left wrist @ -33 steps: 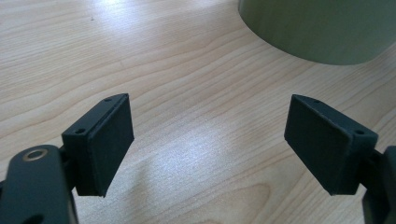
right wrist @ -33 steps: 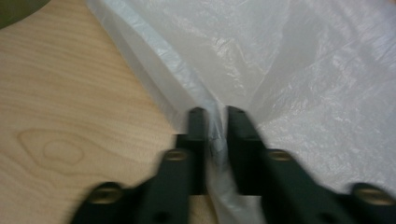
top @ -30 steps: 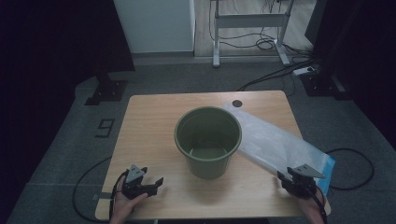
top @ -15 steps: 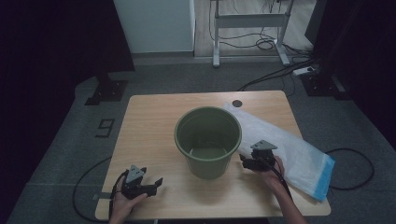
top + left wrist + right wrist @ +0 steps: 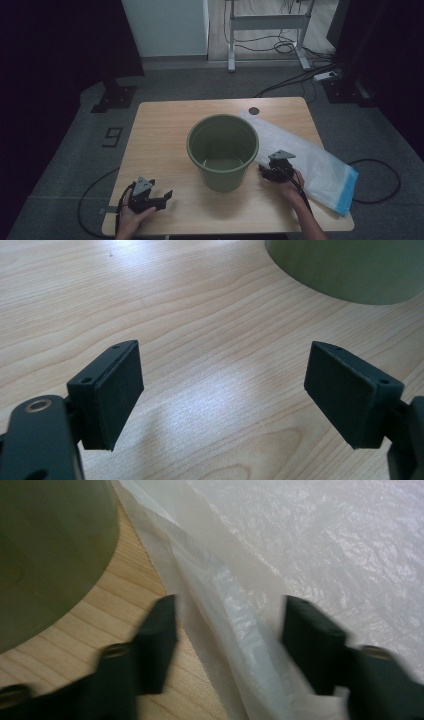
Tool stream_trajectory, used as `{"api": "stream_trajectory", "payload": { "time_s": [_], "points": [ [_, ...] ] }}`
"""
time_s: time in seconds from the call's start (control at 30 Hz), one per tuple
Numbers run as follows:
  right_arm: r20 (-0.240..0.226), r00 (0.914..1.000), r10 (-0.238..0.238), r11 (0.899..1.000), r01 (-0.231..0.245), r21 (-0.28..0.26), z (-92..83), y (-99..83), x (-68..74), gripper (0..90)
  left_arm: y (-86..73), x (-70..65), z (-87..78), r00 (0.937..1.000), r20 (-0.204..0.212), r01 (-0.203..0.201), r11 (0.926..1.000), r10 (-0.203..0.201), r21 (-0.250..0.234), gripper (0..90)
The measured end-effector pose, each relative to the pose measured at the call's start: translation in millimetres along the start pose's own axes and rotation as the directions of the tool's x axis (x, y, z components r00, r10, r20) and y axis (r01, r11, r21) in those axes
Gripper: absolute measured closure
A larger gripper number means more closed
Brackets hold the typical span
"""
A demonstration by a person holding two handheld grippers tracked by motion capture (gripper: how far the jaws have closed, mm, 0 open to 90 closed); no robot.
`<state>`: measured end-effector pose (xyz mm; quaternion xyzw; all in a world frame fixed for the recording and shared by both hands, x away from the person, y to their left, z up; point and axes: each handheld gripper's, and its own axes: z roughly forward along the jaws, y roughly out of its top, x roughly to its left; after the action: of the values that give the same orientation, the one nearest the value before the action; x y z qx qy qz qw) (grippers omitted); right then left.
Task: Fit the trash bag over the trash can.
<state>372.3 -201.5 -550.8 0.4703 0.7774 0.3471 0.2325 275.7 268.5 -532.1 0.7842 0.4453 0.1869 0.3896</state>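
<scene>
A green bucket (image 5: 222,150) stands upright in the middle of the wooden table (image 5: 160,130). A translucent plastic bag (image 5: 310,160) with a blue end lies flat to its right. My right gripper (image 5: 268,171) sits at the bag's left edge, close beside the bucket. In the right gripper view its jaws (image 5: 230,615) straddle the folded bag edge (image 5: 235,625) with a gap on both sides; they have just been closing and stand open. The bucket wall (image 5: 45,555) is at the left there. My left gripper (image 5: 162,197) rests at the front left, open and empty (image 5: 222,370), pointing toward the bucket (image 5: 350,270).
A dark round hole (image 5: 254,110) marks the table's far right part. Cables trail from both grippers off the front edge. On the floor beyond stand a desk frame (image 5: 265,20), a power strip (image 5: 327,76) and a black stand base (image 5: 114,97).
My right gripper has moved from the table's front right corner leftward to the bag's edge beside the bucket. The left gripper has stayed put.
</scene>
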Motion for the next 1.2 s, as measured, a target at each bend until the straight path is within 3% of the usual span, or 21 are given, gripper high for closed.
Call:
{"api": "stream_trajectory", "payload": {
  "time_s": [0.07,0.13,0.23,0.3,0.33,0.37,0.4,0.57,0.6,0.63,0.67,0.77,0.83,1.07,1.2],
  "points": [
    [-0.014,0.9999,0.006,1.000,-0.006,-0.015,-0.2,-1.4,-2.6,71.2,-0.7,0.8,-0.4,1.0000,-0.002,0.005,1.0000,-0.005,0.001,16.2],
    [-0.049,0.9985,0.025,0.999,-0.026,-0.027,0.1,-3.2,-9.3,83.0,-0.7,1.1,-1.4,0.9999,-0.003,0.012,0.9999,-0.012,-0.004,16.3],
    [-0.034,0.9975,0.061,0.998,-0.062,-0.030,-2.4,-5.3,-20.7,88.2,0.9,2.0,-5.9,0.9995,0.007,0.030,0.9991,-0.029,-0.029,16.4],
    [-0.039,0.9932,0.110,0.991,-0.112,-0.078,-7.2,-8.1,-28.3,88.6,0.9,3.2,-7.4,0.9990,0.015,0.043,0.9982,-0.042,-0.042,16.5],
    [-0.054,0.9850,0.164,0.977,-0.170,-0.129,-14.8,-7.9,-34.6,88.7,0.9,3.9,-7.7,0.9986,0.017,0.050,0.9977,-0.050,-0.045,16.7],
    [-0.054,0.9850,0.164,0.977,-0.170,-0.129,-14.8,-7.9,-34.6,88.7,0.9,4.6,-7.9,0.9981,0.021,0.059,0.9971,-0.058,-0.049,16.7],
    [-0.055,0.9830,0.175,0.970,-0.182,-0.163,-19.6,-6.7,-36.9,88.7,1.1,5.1,-8.2,0.9976,0.026,0.065,0.9965,-0.064,-0.052,17.0],
    [-0.062,0.9726,0.224,0.924,-0.232,-0.303,-48.9,6.7,-45.1,88.7,1.7,5.8,-9.0,0.9967,0.036,0.076,0.9952,-0.073,-0.063,17.1],
    [-0.061,0.9690,0.240,0.900,-0.245,-0.359,-62.1,13.9,-47.5,88.8,1.6,5.7,-8.9,0.9967,0.034,0.076,0.9952,-0.074,-0.061,17.1],
    [-0.061,0.9690,0.240,0.900,-0.245,-0.359,-62.1,13.9,-47.5,88.8,1.3,5.7,-8.7,0.9967,0.032,0.076,0.9953,-0.074,-0.060,17.1],
    [-0.072,0.9648,0.253,0.886,-0.261,-0.383,-68.6,17.6,-48.2,88.7,1.0,5.7,-8.4,0.9968,0.032,0.075,0.9955,-0.073,-0.058,17.1],
    [-0.115,0.9539,0.277,0.831,-0.298,-0.470,-90.1,28.1,-47.5,88.8,0.3,5.0,-7.8,0.9974,0.024,0.069,0.9963,-0.068,-0.051,17.3],
    [-0.122,0.9551,0.270,0.815,-0.294,-0.499,-102.1,35.5,-45.1,88.8,0.3,4.6,-7.9,0.9975,0.024,0.067,0.9964,-0.066,-0.051,17.3],
    [-0.123,0.9698,0.210,0.782,-0.243,-0.575,-135.7,59.4,-39.6,88.8,0.2,4.5,-8.0,0.9977,0.026,0.064,0.9965,-0.063,-0.053,17.3],
    [-0.107,0.9758,0.190,0.773,-0.216,-0.596,-150.2,70.9,-38.1,88.8,0.0,4.1,-7.3,0.9978,0.026,0.062,0.9968,-0.061,-0.051,17.3]
  ]
}}
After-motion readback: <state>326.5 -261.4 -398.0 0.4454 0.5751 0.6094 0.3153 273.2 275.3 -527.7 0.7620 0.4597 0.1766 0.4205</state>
